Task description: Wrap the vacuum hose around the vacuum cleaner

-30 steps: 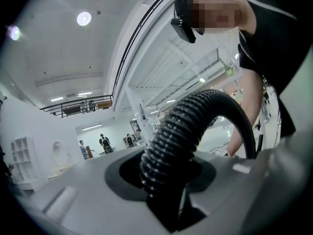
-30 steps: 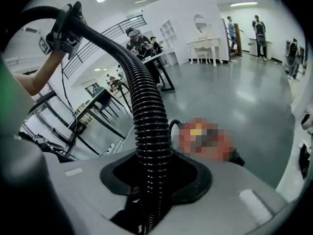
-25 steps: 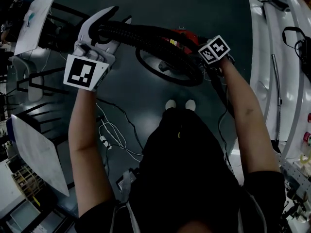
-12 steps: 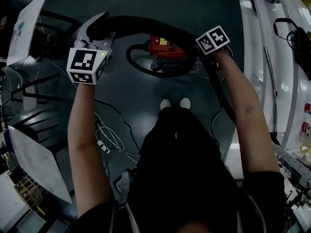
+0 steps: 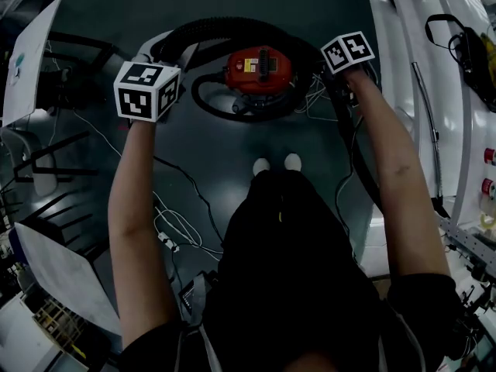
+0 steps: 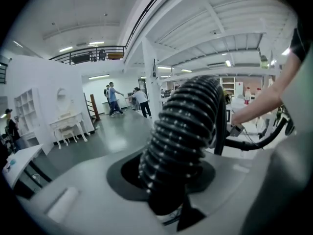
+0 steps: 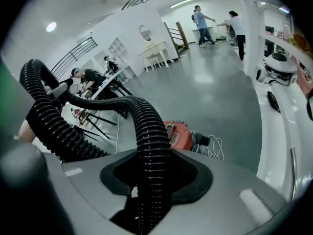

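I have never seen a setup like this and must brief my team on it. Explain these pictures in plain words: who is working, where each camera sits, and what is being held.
There is no robot here. A person stands on a dark floor and holds a two-jaw tool in each hand. The head view comes from a camera on the person's head, looking steeply down at both arms. The other two views come from cameras riding on each tool, looking along its jaws. The left hand-held gripper and the right hand-held gripper are each clamped on the black ribbed vacuum hose. The hose arcs from one gripper to the other past the red vacuum cleaner on the floor. The patterned cubes are parts of the grippers.
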A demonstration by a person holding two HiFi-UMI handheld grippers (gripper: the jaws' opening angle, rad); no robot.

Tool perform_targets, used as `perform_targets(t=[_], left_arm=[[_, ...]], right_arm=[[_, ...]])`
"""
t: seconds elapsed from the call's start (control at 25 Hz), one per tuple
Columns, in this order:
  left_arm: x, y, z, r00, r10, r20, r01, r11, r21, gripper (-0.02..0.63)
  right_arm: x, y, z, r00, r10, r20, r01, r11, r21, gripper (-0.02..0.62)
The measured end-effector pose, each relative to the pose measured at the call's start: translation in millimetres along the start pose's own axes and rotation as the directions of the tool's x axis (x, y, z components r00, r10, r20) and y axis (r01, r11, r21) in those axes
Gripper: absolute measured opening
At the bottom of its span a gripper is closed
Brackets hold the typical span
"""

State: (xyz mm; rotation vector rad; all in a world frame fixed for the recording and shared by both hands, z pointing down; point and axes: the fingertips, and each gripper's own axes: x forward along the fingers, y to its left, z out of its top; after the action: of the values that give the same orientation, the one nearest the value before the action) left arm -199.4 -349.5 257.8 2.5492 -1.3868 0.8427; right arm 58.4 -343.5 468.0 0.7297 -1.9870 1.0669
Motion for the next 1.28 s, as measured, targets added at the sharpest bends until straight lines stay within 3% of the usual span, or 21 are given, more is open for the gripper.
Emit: perform_targets(t=[0.24,0.4,0.56,0.64,0.76,0.88,0.96,1.16,1.28], left_arm=[[32,-5,-13,0.997,-0.049,-0.051,0.042,0.991,-0.128,0.135],[45,-10,-16,0.996,-0.08,-0.047,0.071,0.981,-0.179,0.133],[48,-14,-7,0.996,-0.085,-0.015,0.082,0.985,-0.15,0.133],[46,-14,-2,0.996,-0.086,0.004,0.085,0.987,-0.136,0.133],[42,-12,6,0.996,-0.087,0.033,0.09,0.989,-0.12,0.133],[41,-13,13,0.994,-0.095,0.05,0.1,0.99,-0.099,0.133],[43,-15,15,0.994,-0.097,0.049,0.101,0.991,-0.09,0.133],[54,-11,8,0.995,-0.088,0.043,0.093,0.983,-0.155,0.133],[61,-9,6,0.995,-0.076,0.062,0.086,0.98,-0.18,0.133]], right_arm=[[-19,-30,20,0.991,-0.103,0.088,0.092,0.988,0.125,0.164],[-33,-46,36,0.96,-0.206,0.189,0.171,0.968,0.186,0.164],[-55,-50,69,0.88,-0.306,0.362,0.263,0.951,0.166,0.164],[-68,-48,79,0.818,-0.338,0.466,0.303,0.941,0.152,0.164],[-85,-42,90,0.701,-0.36,0.615,0.347,0.926,0.147,0.164],[-95,-38,94,0.612,-0.389,0.689,0.364,0.912,0.191,0.166],[-94,-39,92,0.59,-0.411,0.695,0.352,0.905,0.237,0.166],[-82,-43,79,0.577,-0.465,0.672,0.287,0.885,0.366,0.166],[-82,-46,77,0.536,-0.507,0.675,0.276,0.861,0.427,0.166]])
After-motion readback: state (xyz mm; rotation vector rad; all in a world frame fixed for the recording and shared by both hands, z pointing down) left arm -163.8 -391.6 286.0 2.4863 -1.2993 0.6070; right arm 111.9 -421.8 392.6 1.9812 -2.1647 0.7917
